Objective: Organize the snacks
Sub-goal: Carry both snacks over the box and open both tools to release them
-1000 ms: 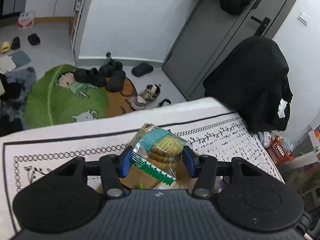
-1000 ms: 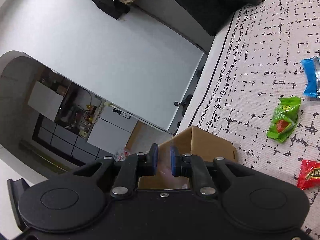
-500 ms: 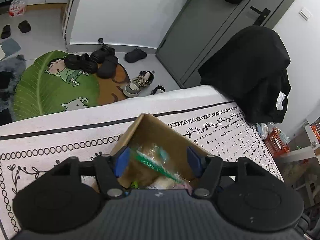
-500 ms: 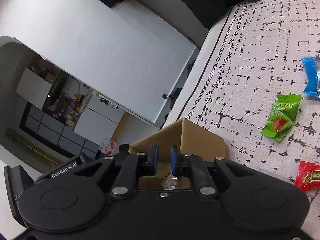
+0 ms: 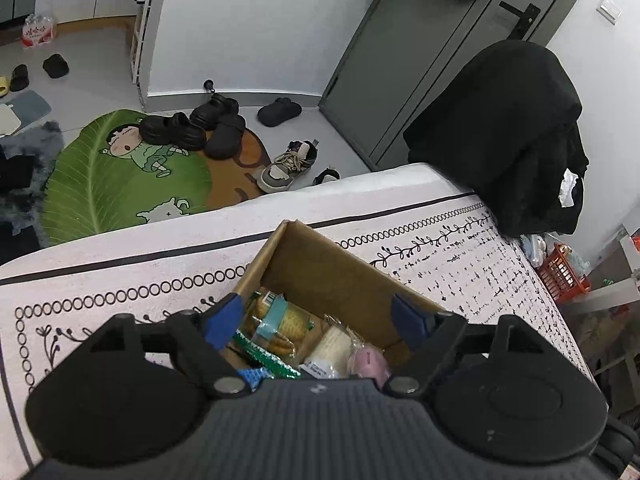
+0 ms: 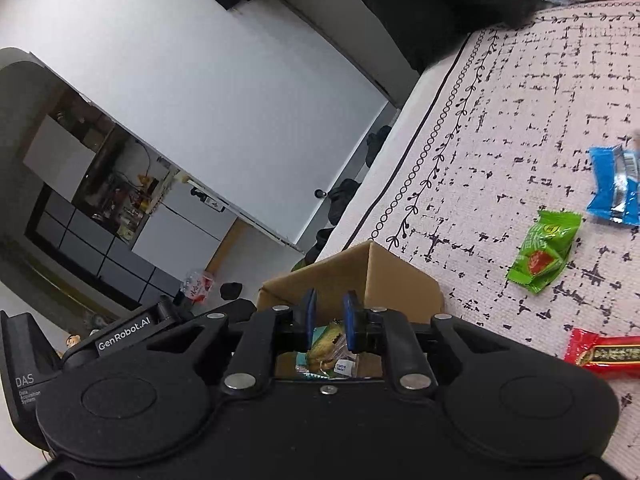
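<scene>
The left hand-held gripper [image 5: 316, 322] hangs wide open and empty over a cardboard box [image 5: 344, 276], its body hiding the box's near half. Inside lie a biscuit packet [image 5: 276, 324], a white pack [image 5: 332, 350] and a pink one [image 5: 370, 362]. The right hand-held gripper [image 6: 329, 320] shows a narrow gap, gripping nothing. At its 2 o'clock, green [image 6: 544, 256], blue [image 6: 614, 188] and red [image 6: 604, 354] snacks lie on the patterned cloth [image 6: 520, 100], the last two cut off.
</scene>
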{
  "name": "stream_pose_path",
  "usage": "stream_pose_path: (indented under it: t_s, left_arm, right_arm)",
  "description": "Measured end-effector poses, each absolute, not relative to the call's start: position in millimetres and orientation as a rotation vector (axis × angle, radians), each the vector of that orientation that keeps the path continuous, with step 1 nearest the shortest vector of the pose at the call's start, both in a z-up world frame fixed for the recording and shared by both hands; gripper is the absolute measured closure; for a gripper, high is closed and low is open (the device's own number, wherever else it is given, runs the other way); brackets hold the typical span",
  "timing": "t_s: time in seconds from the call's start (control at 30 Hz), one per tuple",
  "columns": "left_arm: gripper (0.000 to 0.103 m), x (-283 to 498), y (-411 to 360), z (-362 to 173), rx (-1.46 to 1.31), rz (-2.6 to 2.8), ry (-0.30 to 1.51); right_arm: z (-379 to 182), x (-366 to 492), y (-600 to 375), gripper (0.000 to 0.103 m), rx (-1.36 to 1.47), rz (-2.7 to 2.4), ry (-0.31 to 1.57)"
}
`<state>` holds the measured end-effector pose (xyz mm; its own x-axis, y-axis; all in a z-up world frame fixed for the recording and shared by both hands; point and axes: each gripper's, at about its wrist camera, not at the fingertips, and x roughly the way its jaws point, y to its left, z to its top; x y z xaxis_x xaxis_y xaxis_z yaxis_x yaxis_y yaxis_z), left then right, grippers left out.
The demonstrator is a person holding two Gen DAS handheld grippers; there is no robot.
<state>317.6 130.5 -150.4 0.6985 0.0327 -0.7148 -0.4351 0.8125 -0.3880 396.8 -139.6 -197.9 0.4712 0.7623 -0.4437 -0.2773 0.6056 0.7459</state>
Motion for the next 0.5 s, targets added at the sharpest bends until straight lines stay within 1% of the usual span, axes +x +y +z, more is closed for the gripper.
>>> stream_pose_path:
  t_s: [0.13, 0.2, 0.33, 0.4, 0.47, 0.5]
  left_arm:
    - [0.018, 311.0, 122.7, -142.0, -0.543, 0.278, 0.75]
    - [0.014, 307.6, 118.4, -138.8, -0.528, 0.283, 0.759]
    - [0.014, 303.9, 109.6, -131.1, -0.49, 0.322, 0.811]
    - [0.014, 300.2, 105.3, -126.0, -0.484, 0.326, 0.803]
    - [0.014, 297.6, 101.5, -121.2, -0.471, 0.322, 0.798]
    - [0.014, 296.6, 98.3, -118.5, -0.46, 0.319, 0.797]
  right_arm:
    - [-189.3, 389.1, -144.7, 0.078, 0.632, 0.682, 0.848]
    - [-186.2, 387.2, -147.7, 0.075, 0.622, 0.672, 0.844]
    - [-179.2, 382.7, -159.1, 0.073, 0.609, 0.639, 0.837]
    - [-176.3, 380.3, -166.2, 0.07, 0.599, 0.617, 0.836]
    - [-173.7, 378.3, -173.1, 0.063, 0.593, 0.601, 0.837]
    - [-172.2, 377.4, -176.0, 0.062, 0.589, 0.596, 0.835]
